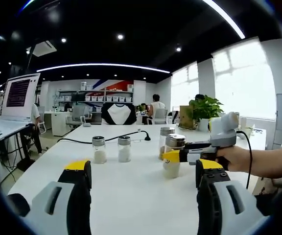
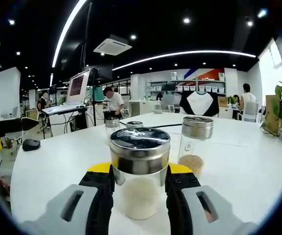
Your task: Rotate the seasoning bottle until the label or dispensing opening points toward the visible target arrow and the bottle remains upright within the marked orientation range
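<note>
We see a clear seasoning bottle with a shiny metal lid, holding pale grains, standing upright on a white table. The right gripper is clamped on it, one yellow-tipped jaw pressing each side of the glass. In the left gripper view the same bottle sits right of centre, with the right gripper reaching in from the side, a person's hand behind it. The left gripper hangs over the table with its jaws wide apart, holding nothing.

We judge the task to be at the grasp, the turn itself unfinished. We cannot make out a target arrow or a label, so how far the bottle must rotate is unclear.

Three similar bottles stand nearby: one with brown contents just behind, two with white contents further along. A black cable crosses the table. Beyond lies an open office with a monitor, shelves, a potted plant and seated people.
</note>
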A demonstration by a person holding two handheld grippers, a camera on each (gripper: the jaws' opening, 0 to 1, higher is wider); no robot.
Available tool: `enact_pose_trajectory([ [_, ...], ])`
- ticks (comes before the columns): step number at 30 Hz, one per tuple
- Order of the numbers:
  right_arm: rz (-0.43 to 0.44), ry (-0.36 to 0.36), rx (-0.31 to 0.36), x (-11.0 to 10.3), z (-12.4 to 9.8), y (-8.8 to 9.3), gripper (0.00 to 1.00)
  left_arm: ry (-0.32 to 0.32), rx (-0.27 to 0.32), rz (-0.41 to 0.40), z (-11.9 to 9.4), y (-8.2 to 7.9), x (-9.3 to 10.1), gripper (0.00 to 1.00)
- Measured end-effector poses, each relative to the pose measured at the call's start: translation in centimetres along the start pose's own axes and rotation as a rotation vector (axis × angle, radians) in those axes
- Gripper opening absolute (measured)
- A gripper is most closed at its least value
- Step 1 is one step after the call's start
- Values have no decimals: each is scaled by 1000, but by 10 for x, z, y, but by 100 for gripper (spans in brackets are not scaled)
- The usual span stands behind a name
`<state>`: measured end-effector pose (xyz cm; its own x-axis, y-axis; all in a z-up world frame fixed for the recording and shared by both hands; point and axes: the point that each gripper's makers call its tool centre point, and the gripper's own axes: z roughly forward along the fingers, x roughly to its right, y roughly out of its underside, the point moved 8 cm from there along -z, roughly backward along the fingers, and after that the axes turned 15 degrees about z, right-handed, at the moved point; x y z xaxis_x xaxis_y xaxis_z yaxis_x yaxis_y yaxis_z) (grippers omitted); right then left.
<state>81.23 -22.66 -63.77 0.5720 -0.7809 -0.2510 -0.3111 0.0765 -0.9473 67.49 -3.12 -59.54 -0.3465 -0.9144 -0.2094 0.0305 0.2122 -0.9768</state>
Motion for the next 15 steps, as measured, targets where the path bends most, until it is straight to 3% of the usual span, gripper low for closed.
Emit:
enact_pose_trajectory([
  [15, -23, -138, -35, 3, -4, -1, 39, 14, -6, 9, -4, -3, 1, 92],
])
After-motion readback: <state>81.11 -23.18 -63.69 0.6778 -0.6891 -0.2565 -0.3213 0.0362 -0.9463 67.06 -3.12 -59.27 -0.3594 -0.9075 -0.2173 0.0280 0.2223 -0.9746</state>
